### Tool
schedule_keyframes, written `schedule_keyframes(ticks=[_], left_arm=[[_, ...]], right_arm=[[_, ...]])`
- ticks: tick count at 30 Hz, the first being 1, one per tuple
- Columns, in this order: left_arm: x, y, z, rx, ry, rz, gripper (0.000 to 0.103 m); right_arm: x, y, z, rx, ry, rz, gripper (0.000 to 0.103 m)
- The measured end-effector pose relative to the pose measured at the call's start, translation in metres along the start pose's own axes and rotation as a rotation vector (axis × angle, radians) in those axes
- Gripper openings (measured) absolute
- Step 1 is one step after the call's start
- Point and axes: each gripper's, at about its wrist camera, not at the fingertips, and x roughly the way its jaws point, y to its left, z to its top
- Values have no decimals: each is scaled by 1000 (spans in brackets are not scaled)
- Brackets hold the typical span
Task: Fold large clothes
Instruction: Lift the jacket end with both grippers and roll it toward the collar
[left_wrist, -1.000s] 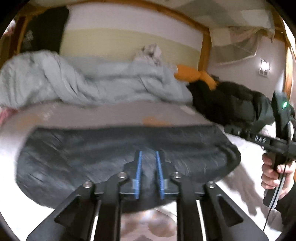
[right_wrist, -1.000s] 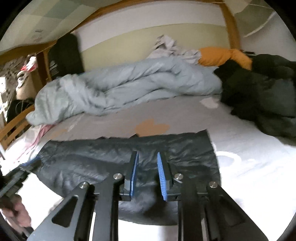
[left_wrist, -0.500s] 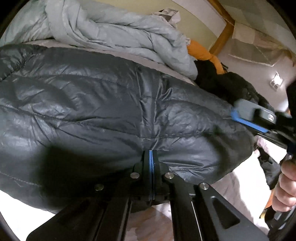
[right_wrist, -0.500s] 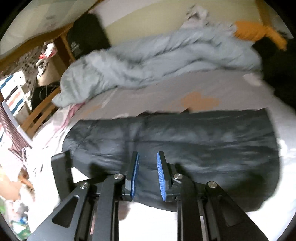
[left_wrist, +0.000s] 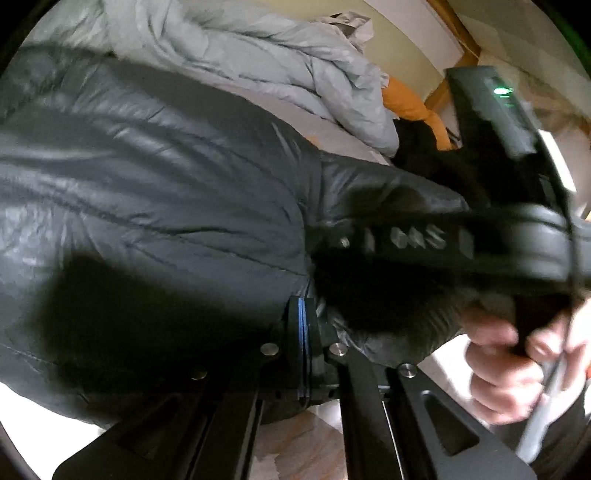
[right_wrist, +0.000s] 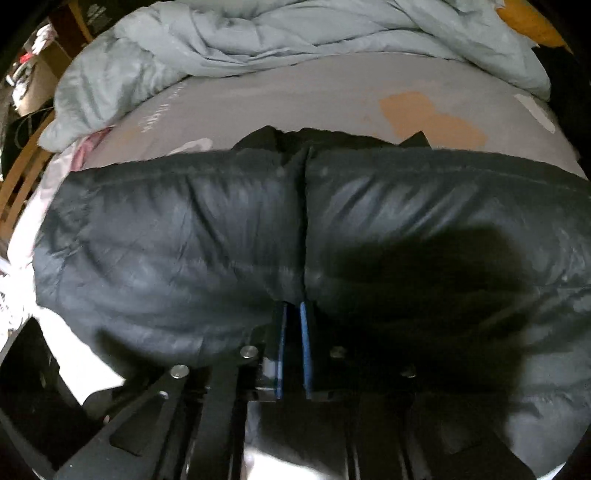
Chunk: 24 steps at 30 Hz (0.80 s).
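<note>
Pinching jacket (left_wrist: 155, 192) hem, left claw (left_wrist: 303, 321) low

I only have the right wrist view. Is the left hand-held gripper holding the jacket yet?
Observer: Yes. The left hand-held gripper is shut on the near edge of the dark jacket.
Operator: Where is my right one relative to it?
Observer: The right hand-held gripper crosses close in front of the left camera, with a bare hand around its handle.
Operator: Is it powered?
Observer: A green light glows on its body.
</note>
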Motion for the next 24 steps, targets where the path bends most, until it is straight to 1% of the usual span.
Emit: schedule_keyframes(ticks=[6, 10, 16, 17, 19, 20, 21, 23, 24], left_arm=[[-1, -1, -1, 0, -7, 3, 3], [-2, -1, -3, -4, -13, 0, 3], [-6, -6, -10, 16, -26, 20, 3], [-6, -7, -10, 17, -29, 23, 3], [-7, -10, -12, 24, -38, 31, 3], [-10, -10, -13, 28, -42, 32, 3], [-11, -11, -13, 29, -44, 33, 3], [-12, -10, -14, 25, -45, 27, 3], [-12, -10, -13, 22, -46, 24, 3]], right_arm=[[19, -11, 32, 78, 1, 12, 0], [33, -15, 52, 118, 26, 35, 0], [43, -18, 76, 162, -28, 53, 0], [38, -18, 75, 160, -46, 48, 0], [17, -19, 68, 162, -112, 47, 0], [-6, -19, 59, 149, -180, 49, 0], [-28, -21, 48, 125, -243, 53, 2], [-69, -24, 22, 79, -362, 41, 8], [-84, -28, 10, 68, -397, 36, 18]])
